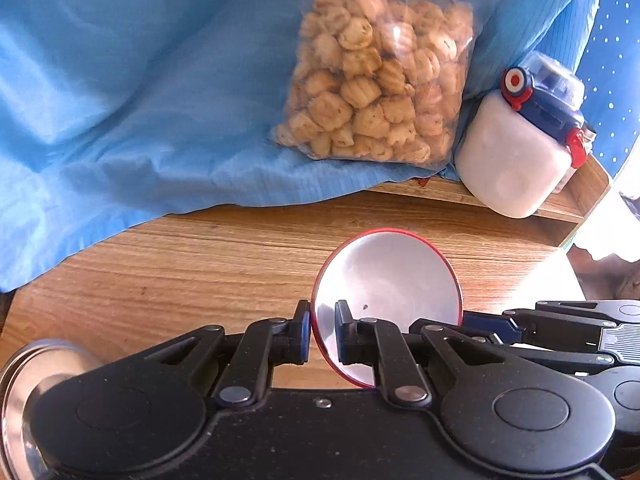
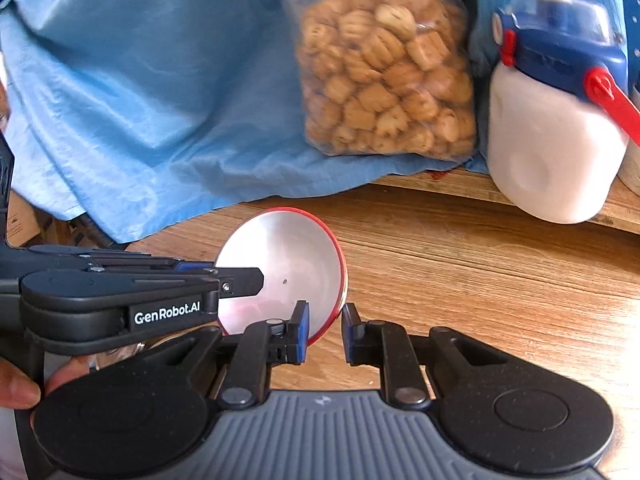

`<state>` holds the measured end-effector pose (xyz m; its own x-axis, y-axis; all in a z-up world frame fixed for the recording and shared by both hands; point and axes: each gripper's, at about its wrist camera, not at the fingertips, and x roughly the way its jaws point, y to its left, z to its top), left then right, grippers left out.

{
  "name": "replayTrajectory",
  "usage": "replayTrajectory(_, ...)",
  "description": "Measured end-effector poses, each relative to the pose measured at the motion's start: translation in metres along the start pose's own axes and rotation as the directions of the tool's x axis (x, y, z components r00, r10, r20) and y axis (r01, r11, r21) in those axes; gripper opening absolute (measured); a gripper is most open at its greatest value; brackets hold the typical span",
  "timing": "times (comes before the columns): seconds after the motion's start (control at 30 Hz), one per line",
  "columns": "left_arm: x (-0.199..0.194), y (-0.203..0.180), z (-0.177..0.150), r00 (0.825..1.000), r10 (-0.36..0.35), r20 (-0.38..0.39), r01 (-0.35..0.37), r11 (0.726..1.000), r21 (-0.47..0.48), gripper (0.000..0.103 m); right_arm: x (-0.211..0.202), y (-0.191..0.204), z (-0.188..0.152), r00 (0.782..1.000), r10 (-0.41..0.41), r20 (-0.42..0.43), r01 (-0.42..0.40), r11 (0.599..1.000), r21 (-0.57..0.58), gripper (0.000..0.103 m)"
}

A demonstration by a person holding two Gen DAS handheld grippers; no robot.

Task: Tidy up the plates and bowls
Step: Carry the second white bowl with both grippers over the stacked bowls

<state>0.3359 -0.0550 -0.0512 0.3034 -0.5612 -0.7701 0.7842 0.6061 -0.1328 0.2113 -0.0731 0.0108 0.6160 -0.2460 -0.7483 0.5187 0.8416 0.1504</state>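
A white bowl with a red rim (image 1: 388,280) hangs over the wooden table, held from both sides. My left gripper (image 1: 323,320) is shut on its left rim, one pad inside the bowl and one outside. My right gripper (image 2: 325,320) is shut on the opposite rim of the bowl (image 2: 288,264). Each gripper shows in the other's view: the right gripper (image 1: 496,322) at the bowl's right edge, the left gripper (image 2: 248,278) reaching in from the left. A shiny steel dish (image 1: 20,396) lies at the lower left, half hidden by the left gripper's body.
A crumpled blue cloth (image 1: 120,100) covers the back and left of the table (image 1: 180,272). A clear bag of biscuits (image 1: 380,80) leans against it. A white bottle with a blue and red lid (image 1: 516,152) stands at the right. A hand (image 2: 16,392) holds the left gripper.
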Motion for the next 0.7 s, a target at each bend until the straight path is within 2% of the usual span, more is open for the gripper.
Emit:
replayTrajectory(0.47, -0.043, 0.009, -0.027, 0.998, 0.052, 0.048, -0.049, 0.997, -0.056, 0.013, -0.021, 0.026, -0.011, 0.998, 0.057, 0.014, -0.056, 0.994, -0.091, 0.019)
replayTrajectory(0.7, -0.064, 0.022, -0.05, 0.996, 0.085, 0.03, -0.082, 0.991, -0.102, 0.013, -0.023, 0.047, -0.017, 0.993, 0.111, -0.028, -0.114, 0.978, -0.173, 0.019)
